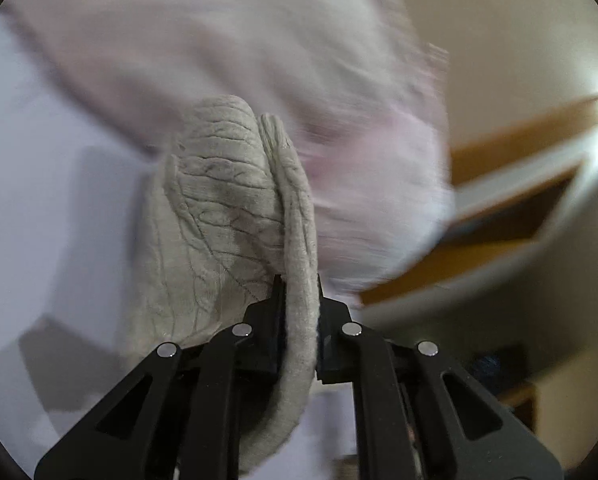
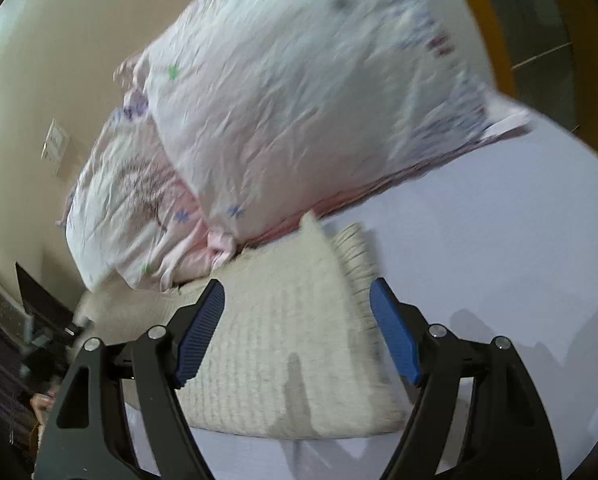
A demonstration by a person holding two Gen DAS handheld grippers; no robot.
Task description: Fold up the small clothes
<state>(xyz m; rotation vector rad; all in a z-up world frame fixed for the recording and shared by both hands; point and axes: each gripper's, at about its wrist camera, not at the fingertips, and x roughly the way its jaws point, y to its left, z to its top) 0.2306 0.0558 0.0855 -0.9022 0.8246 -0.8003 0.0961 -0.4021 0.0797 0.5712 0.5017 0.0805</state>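
Observation:
A small cream knitted garment [image 1: 219, 216] is pinched by its edge in my left gripper [image 1: 299, 292], which is shut on it and lifts it off the white bed sheet [image 1: 39, 200]. In the right wrist view the same cream knit [image 2: 291, 344] lies on the white sheet [image 2: 499, 248], with its ribbed cuff [image 2: 355, 252] at the far end. My right gripper [image 2: 297, 296] is open, its blue pads [image 2: 203, 332] on either side of the knit, just above it and not closed on it.
Large pinkish-white pillows with small flower prints [image 2: 299, 92] lie just beyond the knit; they are blurred in the left wrist view [image 1: 219, 60]. A wooden bed frame [image 1: 511, 184] and cream wall [image 2: 39, 80] lie behind.

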